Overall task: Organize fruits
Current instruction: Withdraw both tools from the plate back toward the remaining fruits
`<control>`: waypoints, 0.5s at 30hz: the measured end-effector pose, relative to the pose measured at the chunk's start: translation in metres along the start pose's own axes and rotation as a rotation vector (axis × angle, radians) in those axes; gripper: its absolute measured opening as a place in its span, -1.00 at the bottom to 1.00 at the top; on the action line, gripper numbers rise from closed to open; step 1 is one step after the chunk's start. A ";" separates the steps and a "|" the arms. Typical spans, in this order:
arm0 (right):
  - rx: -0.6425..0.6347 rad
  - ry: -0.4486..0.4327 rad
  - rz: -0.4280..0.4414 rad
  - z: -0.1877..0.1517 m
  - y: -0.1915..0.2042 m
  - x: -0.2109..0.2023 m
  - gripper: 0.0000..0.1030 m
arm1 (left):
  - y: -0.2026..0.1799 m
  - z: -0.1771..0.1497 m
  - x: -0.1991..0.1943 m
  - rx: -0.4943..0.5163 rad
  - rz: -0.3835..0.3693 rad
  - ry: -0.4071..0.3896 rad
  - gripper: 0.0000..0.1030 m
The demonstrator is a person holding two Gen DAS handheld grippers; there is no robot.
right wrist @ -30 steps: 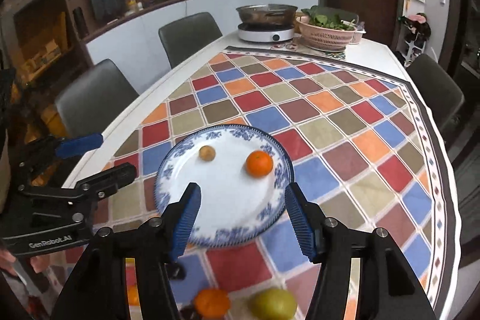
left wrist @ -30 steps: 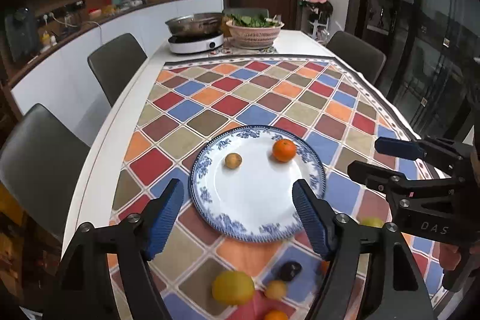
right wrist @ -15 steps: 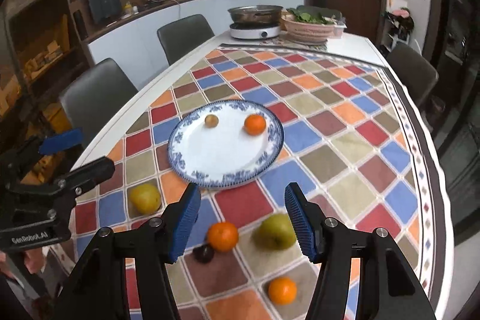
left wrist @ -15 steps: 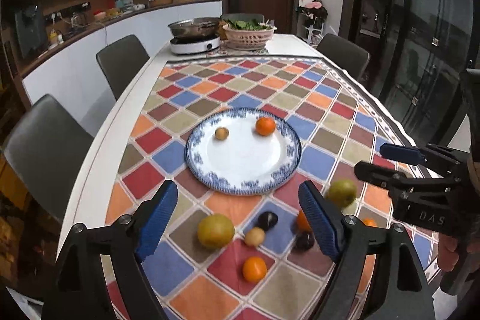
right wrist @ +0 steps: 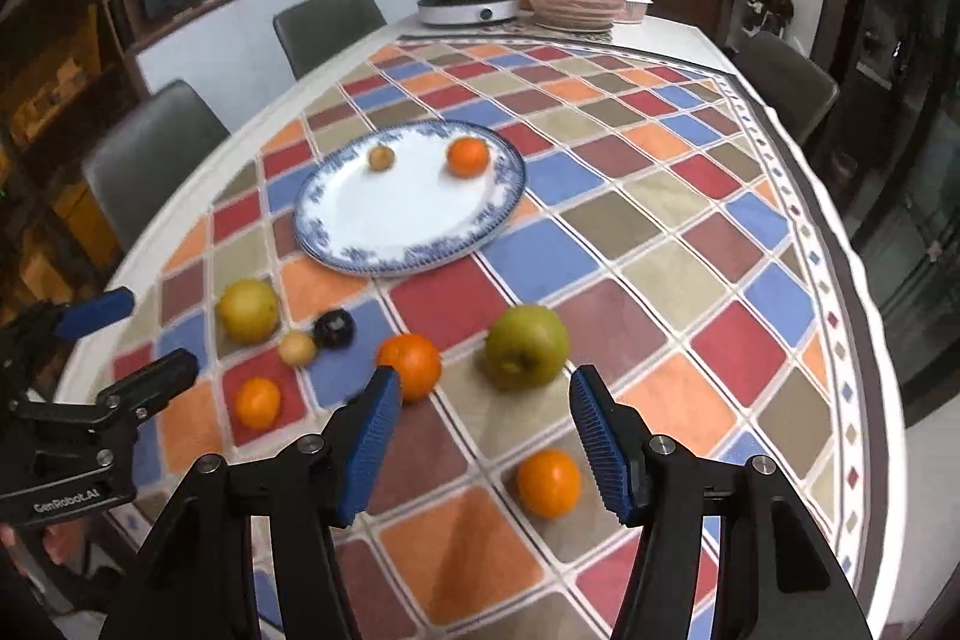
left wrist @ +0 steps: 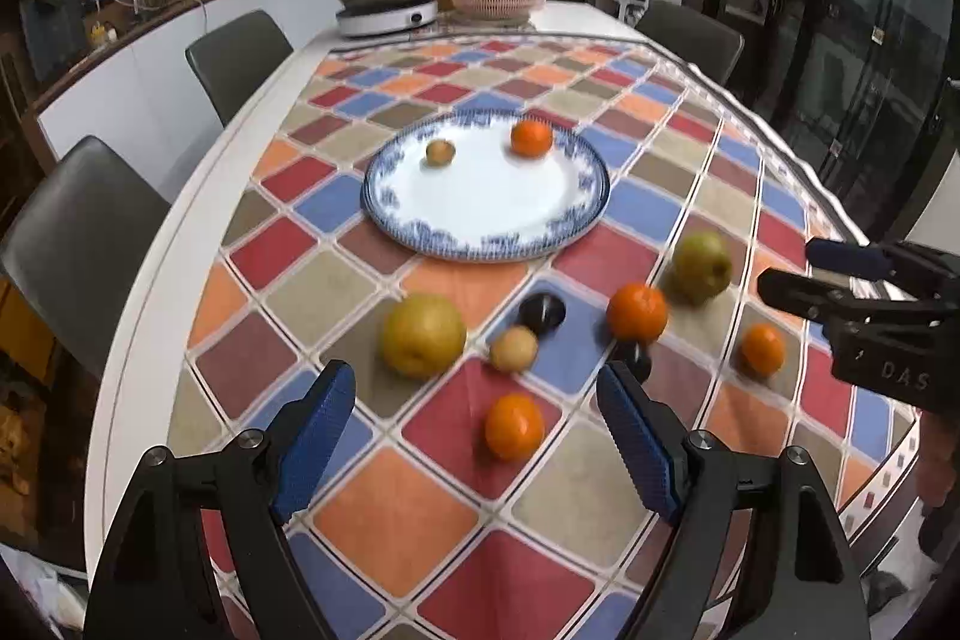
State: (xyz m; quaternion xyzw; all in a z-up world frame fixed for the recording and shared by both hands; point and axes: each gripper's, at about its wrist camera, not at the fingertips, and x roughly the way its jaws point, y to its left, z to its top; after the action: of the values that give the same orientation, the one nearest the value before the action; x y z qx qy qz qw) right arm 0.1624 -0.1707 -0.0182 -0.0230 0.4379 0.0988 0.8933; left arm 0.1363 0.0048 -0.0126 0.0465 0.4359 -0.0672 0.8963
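here, both grippers are hovering over the worktop with its checkered multicoloured cloth (left wrist: pixel 384 520), jaws released and grasping nothing: the left gripper (left wrist: pixel 480 436) above a small orange mandarin (left wrist: pixel 514 427), the right gripper (right wrist: pixel 483 430) near a round green apple (right wrist: pixel 527 346). the blue-rimmed white china plate (right wrist: pixel 384 226) is carrying one orange mandarin (right wrist: pixel 467 156) and a small brownish fruit (right wrist: pixel 381 158); a large yellow pear (left wrist: pixel 424 336) and other fruits are lying on the cloth beside it.

On the tablecloth (left wrist: pixel 420 514) ahead of me sits the plate (left wrist: pixel 486 244), holding two fruits (left wrist: pixel 531 137). Nearer me lie the loose fruits (left wrist: pixel 425 335). Behind the plate stand a cooker (right wrist: pixel 468 10) and basket (right wrist: pixel 576 4).
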 end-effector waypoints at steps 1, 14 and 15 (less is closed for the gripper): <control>-0.004 0.004 -0.009 -0.002 0.000 0.001 0.15 | -0.001 -0.002 0.003 0.003 -0.001 0.013 0.61; 0.061 0.116 -0.068 -0.029 -0.019 0.024 0.15 | -0.012 -0.014 0.035 0.057 0.004 0.105 0.58; 0.065 0.126 -0.069 -0.031 -0.020 0.027 0.15 | -0.012 -0.015 0.038 0.056 0.001 0.113 0.57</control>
State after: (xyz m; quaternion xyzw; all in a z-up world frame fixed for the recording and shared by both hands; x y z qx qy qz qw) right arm 0.1582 -0.1904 -0.0591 -0.0152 0.4954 0.0522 0.8670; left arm 0.1462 -0.0082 -0.0518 0.0753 0.4839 -0.0762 0.8685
